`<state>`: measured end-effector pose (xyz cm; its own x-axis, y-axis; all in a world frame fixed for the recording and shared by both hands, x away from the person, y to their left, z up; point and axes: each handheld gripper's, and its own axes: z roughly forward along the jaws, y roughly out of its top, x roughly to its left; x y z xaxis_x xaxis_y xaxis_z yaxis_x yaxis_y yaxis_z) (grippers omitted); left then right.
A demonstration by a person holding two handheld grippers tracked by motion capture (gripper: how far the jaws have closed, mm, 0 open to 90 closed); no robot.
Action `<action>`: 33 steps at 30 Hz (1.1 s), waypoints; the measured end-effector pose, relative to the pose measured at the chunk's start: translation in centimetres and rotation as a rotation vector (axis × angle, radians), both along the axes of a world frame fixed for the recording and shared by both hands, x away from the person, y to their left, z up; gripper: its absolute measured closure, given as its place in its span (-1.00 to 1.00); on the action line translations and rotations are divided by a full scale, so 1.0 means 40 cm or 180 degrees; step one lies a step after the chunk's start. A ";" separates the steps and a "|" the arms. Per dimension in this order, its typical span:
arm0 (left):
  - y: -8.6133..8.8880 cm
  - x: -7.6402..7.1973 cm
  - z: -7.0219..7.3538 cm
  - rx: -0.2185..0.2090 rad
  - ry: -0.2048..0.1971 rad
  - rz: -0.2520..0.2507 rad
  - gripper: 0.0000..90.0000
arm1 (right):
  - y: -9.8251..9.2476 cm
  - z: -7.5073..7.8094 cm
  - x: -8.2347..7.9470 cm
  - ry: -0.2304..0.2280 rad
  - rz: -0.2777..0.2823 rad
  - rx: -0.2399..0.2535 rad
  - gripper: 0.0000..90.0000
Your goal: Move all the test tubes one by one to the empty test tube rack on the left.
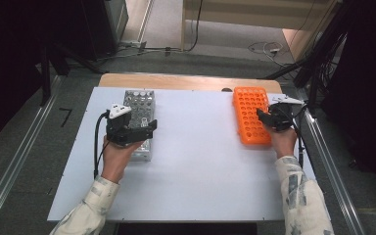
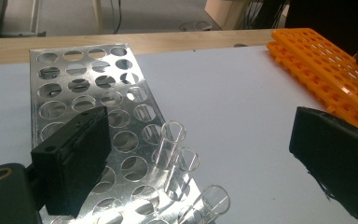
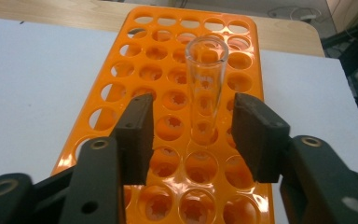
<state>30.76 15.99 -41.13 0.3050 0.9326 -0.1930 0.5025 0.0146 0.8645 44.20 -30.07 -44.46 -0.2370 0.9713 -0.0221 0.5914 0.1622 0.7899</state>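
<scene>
A clear test tube (image 3: 206, 88) stands upright in a hole of the orange rack (image 3: 121, 93), in the right half of the white table (image 1: 196, 161); the work in hand looks like moving tubes between this rack and the metal rack (image 2: 88, 93) on the left. The right gripper (image 3: 192, 135) has its jaws on either side of the tube's lower part, with a gap on both sides, so the pads are not pressing on the glass: released, half-open, holding nothing. Whether this is a pick about to start or a placement just finished cannot be told. The left gripper (image 2: 200, 163) hovers over the metal rack with its jaws spread wide, and three more tubes (image 2: 179, 158) stand between them, untouched. The next move probably calls for either closing squarely on the tube and lifting straight up, or backing off without tipping it.
</scene>
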 end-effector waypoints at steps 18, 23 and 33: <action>-0.002 0.003 -0.007 0.0006 0.0025 0.0002 -0.88 | 0.006 -0.021 0.037 0.0175 -0.0124 -0.0133 0.51; -0.003 0.001 -0.006 0.0019 0.0031 -0.0002 -0.88 | 0.004 -0.019 0.036 0.0163 -0.0138 -0.0130 0.62; -0.003 -0.002 -0.004 0.0007 0.0020 -0.0007 -0.88 | -0.002 0.029 0.016 -0.0006 -0.0096 -0.0072 0.62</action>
